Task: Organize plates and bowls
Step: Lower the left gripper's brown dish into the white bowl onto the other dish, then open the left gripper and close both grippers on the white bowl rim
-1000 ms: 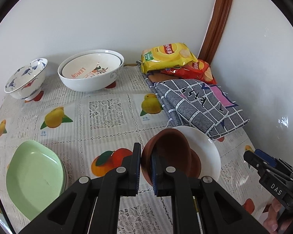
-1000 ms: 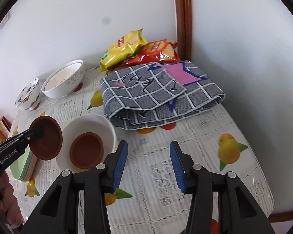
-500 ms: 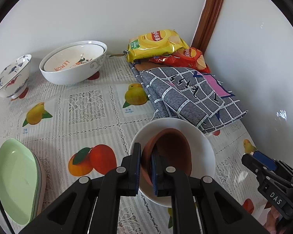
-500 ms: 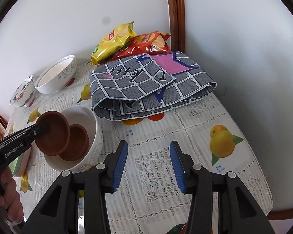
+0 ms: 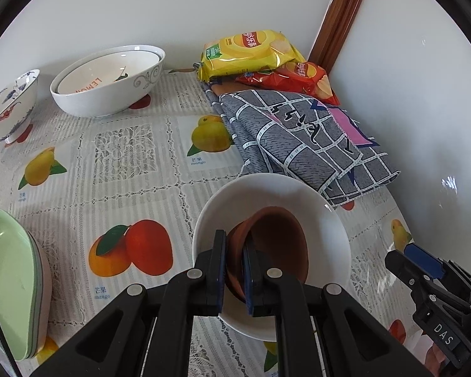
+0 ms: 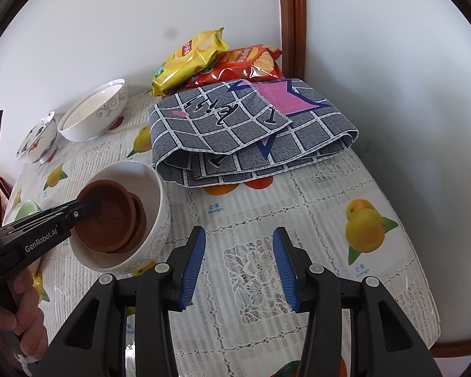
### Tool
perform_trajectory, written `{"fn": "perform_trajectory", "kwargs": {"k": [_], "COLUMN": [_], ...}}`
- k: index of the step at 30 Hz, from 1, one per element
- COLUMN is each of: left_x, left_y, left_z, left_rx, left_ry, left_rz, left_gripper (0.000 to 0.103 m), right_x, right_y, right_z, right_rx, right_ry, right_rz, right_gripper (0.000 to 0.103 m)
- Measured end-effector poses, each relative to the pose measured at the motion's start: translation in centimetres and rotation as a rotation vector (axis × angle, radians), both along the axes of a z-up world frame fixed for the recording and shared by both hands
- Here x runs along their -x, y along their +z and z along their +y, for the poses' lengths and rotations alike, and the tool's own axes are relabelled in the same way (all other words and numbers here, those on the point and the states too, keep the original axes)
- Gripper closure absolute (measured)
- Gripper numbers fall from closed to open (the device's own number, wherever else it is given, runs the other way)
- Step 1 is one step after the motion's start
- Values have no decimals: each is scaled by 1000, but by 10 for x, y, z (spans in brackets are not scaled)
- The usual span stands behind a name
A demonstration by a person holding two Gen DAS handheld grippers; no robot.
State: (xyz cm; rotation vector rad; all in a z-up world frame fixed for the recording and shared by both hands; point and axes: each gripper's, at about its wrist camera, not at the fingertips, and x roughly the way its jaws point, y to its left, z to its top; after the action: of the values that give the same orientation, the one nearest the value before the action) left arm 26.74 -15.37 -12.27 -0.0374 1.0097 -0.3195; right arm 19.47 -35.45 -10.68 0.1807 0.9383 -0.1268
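My left gripper (image 5: 234,242) is shut on the rim of a brown clay saucer (image 5: 276,245), which sits tilted inside a white bowl (image 5: 254,194). In the right wrist view the same saucer (image 6: 106,216) rests on a second brown saucer (image 6: 140,220) within that white bowl (image 6: 155,194), with the left gripper (image 6: 89,204) clamped on its near edge. My right gripper (image 6: 237,248) is open over the tablecloth right of the bowl, holding nothing. Stacked white bowls (image 5: 110,84), a blue-patterned bowl (image 5: 9,106) and green plates (image 5: 9,286) stand farther left.
A folded grey checked cloth (image 6: 245,132) lies behind the bowl, with yellow (image 6: 188,59) and red (image 6: 241,66) snack bags in the corner. Walls and a wooden post (image 6: 290,22) close the back and right. A person's hand (image 6: 25,320) grips the left tool.
The left gripper has carried the brown saucer down and into the white bowl, onto the other saucer. The right gripper has stayed in place, still open.
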Motion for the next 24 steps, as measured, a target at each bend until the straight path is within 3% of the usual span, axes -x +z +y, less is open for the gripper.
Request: {"fn": "perform_trajectory", "kwargs": {"k": [7,12,18,24], "left_x": [1,7,14,11], "left_y": [-1,10,29,27], "left_z": [-1,3,15,29], "left_rx": [8,17,12,-20], "left_ry": [-12,-17,-1,47], "left_rz": [22,-6,-58,-36], "left_gripper": [93,79,78,75], "right_x": [1,2,0,-11], "right_y": [1,3,11,14], "right_z": [2,6,13,26], "right_rx": [0,-4,-28,-77], "right_ry": [5,15,42,86], "right_rz": [6,2,-24,-41], "right_gripper": [59,59,59,59]}}
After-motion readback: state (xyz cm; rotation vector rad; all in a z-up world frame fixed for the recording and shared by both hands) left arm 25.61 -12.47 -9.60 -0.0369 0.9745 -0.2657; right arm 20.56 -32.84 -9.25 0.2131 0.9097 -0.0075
